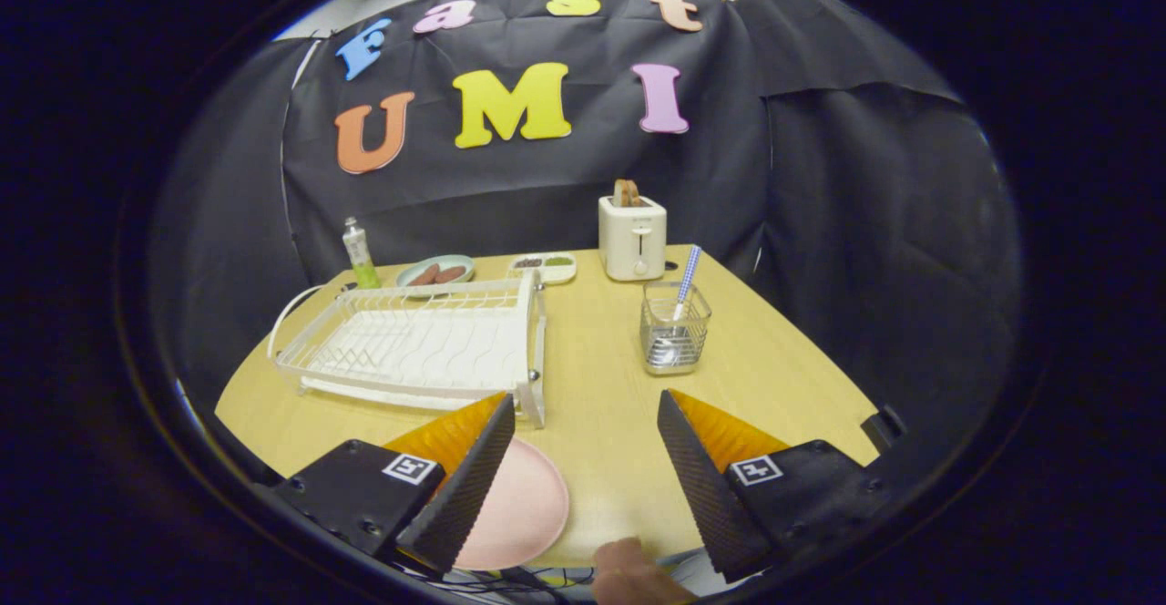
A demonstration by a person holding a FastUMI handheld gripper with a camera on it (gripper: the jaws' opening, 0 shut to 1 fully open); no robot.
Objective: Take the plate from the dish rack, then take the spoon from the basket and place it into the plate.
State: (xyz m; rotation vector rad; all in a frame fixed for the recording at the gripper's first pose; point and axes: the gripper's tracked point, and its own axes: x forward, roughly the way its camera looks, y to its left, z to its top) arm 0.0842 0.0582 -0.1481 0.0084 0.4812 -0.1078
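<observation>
A pink plate (524,505) lies flat on the wooden table (601,386) near its front edge, partly under my left finger. My gripper (583,423) hangs above the table, open, with nothing between its fingers. Beyond the right finger stands a wire basket (674,332) holding a spoon (685,288) with a blue-and-white checked handle that sticks up out of it. The white dish rack (428,341) sits beyond the left finger, with no dishes in it.
A white toaster (632,237) with bread stands at the back. Left of it are a small white tray (545,266), a green plate with sausages (435,271) and a green bottle (359,255). A person's finger (629,569) shows at the table's front edge.
</observation>
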